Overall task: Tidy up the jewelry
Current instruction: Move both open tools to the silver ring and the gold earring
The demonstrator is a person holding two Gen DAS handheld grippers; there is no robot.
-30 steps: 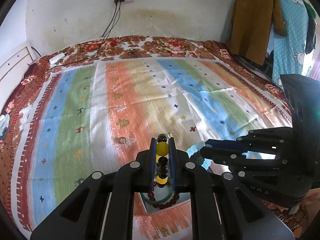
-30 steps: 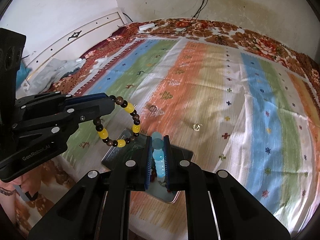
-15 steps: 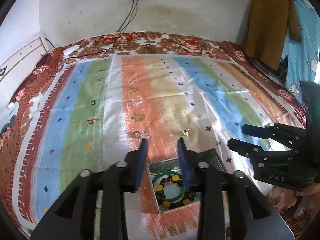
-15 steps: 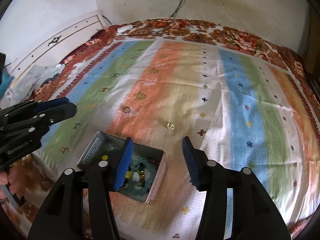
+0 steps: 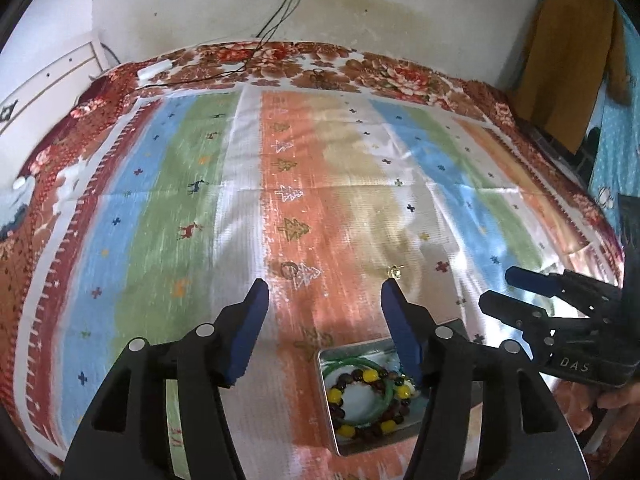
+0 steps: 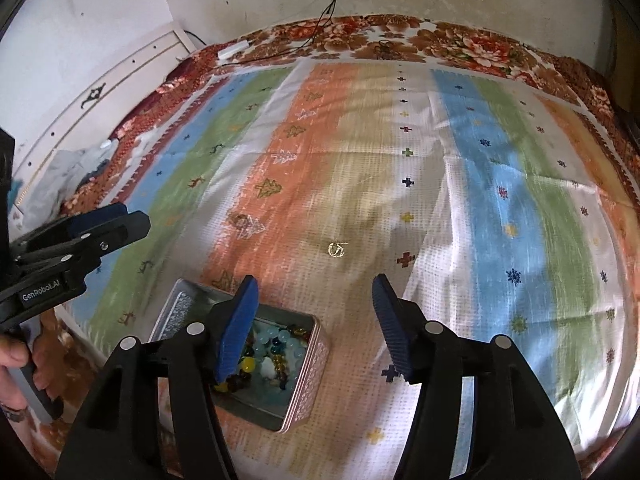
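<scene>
A metal tin [image 5: 325, 400] lies on the striped bedspread near its front edge. Inside it are a yellow-and-brown bead bracelet [image 5: 370, 378] and a green bangle [image 5: 354, 363]. In the right wrist view the tin [image 6: 310, 376] also holds pale blue beads [image 6: 276, 340]. My left gripper [image 5: 325, 292] hangs above and just beyond the tin, its jaws opening with nothing between them. My right gripper [image 6: 315, 284] is over the tin's right side, its jaws also opening and bare. A small gold piece [image 6: 337, 249] rests on the cloth beyond the tin.
The bedspread [image 5: 288, 184] stretches wide to a floral border. A white power strip [image 5: 154, 69] with cables lies at the far edge. A white headboard [image 6: 96, 92] stands left, and clothes [image 5: 568, 64] hang at the right. A hand [image 6: 12, 360] holds the left gripper's handle.
Both grippers were shut on bead bracelets over the tin: yellow-brown in the left, pale blue in the right. Both let go and spread wide. The bracelets now lie in the tin.
</scene>
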